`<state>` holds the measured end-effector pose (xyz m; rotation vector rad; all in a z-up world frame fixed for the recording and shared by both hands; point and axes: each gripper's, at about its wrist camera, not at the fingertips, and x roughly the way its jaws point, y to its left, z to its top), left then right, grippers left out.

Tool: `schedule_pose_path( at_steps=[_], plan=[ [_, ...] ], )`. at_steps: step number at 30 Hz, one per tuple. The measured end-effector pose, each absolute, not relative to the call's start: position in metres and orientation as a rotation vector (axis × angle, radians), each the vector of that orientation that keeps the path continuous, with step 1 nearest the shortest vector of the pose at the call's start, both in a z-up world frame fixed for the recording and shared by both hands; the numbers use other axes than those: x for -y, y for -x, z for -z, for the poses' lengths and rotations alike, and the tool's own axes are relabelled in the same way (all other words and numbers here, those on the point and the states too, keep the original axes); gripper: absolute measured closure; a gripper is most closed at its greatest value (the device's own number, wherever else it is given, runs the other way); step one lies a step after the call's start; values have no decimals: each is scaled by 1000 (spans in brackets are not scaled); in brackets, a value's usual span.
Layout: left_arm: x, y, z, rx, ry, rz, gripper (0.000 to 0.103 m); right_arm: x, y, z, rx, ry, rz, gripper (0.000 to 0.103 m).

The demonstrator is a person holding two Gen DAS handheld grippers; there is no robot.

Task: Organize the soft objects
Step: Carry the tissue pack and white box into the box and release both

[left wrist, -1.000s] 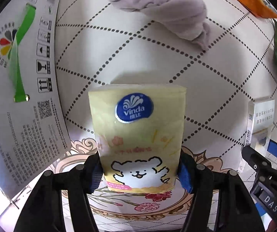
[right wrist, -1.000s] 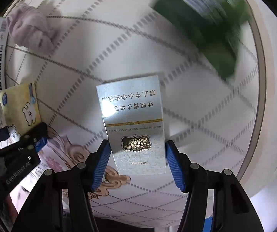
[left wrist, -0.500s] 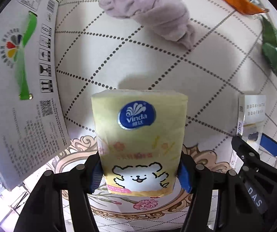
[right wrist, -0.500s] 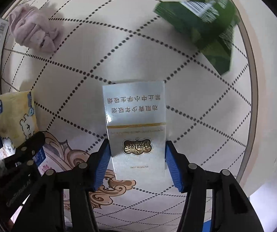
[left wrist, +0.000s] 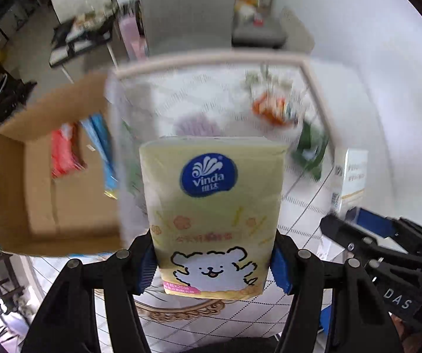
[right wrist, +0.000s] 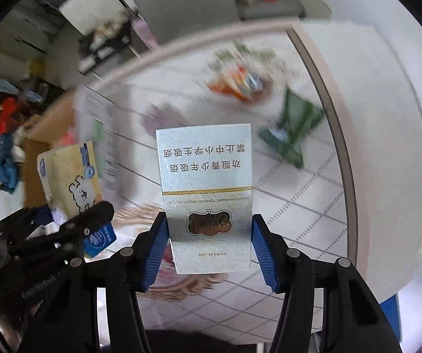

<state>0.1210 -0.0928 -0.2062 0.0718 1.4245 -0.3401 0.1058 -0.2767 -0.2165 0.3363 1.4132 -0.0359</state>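
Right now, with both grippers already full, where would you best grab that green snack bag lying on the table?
Judging loosely, since it's blurred: the green snack bag lies flat and crumpled, so come from above and pinch a raised fold or corner edge. It offers no firm sides like the Vinda tissue pack in the left gripper.

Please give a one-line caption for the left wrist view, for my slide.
Left gripper holds a yellow tissue pack above the table, an open cardboard box at its left.
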Motion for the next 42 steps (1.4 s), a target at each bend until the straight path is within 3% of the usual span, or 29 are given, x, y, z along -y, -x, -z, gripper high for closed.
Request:
schedule_pose_path(
  at_steps=[6, 11, 18, 28, 42],
  plan=[
    [8, -154, 143, -1325, -56, 299, 42, 190, -137, 171, -1355, -323, -95, 45],
    [-76, -183, 145, -1327, -22, 199, 42, 104, -156, 178, -1368, -322, -157, 45],
    [-181, -228, 211, -1439, -11, 65, 42, 10, -201, 227, -1455, -271, -163, 45],
    [-215, -296, 334, -1658, 20, 46, 42, -36, -236, 350, -1643, -190, -48, 45],
    [-200, -330, 379, -1752, -9, 40, 41, -29, -255, 415, -1773, -164, 17, 44]
  ],
)
